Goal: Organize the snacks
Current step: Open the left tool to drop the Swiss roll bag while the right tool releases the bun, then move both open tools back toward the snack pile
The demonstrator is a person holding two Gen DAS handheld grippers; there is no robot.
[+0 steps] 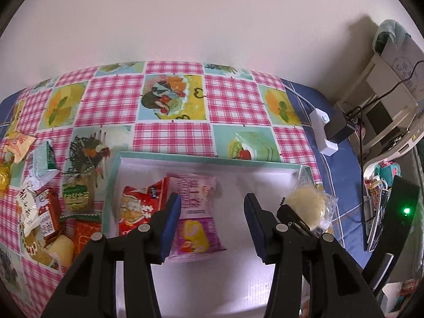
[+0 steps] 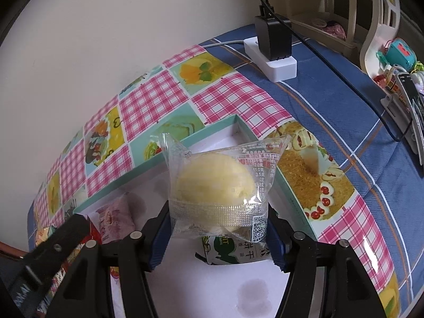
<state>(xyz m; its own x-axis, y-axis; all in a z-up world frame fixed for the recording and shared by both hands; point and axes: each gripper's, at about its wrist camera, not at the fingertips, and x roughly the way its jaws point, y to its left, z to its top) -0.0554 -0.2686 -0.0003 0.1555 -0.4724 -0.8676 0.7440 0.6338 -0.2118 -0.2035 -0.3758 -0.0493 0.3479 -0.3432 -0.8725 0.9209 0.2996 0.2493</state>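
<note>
A white box with a teal rim [image 1: 201, 156] lies on the checked tablecloth. Inside it are a red packet [image 1: 137, 206] and a pink packet [image 1: 196, 212]. My left gripper [image 1: 212, 197] hangs over the pink packet, open, with its pads clear of the wrapper. My right gripper [image 2: 220, 214] is shut on a clear-wrapped yellow cake [image 2: 214, 182] and holds it upright over the box's right end [image 2: 185, 137]. A green biscuit packet [image 2: 233, 251] lies in the box under the cake. The cake [image 1: 307, 201] also shows in the left wrist view at the box's right corner.
Several loose snack packets [image 1: 45, 212] lie on the cloth left of the box. A white power strip with a black adapter [image 2: 273, 61] and its cables sit on the blue cloth behind and to the right. Shelves and a phone on a stand [image 2: 413, 111] stand at far right.
</note>
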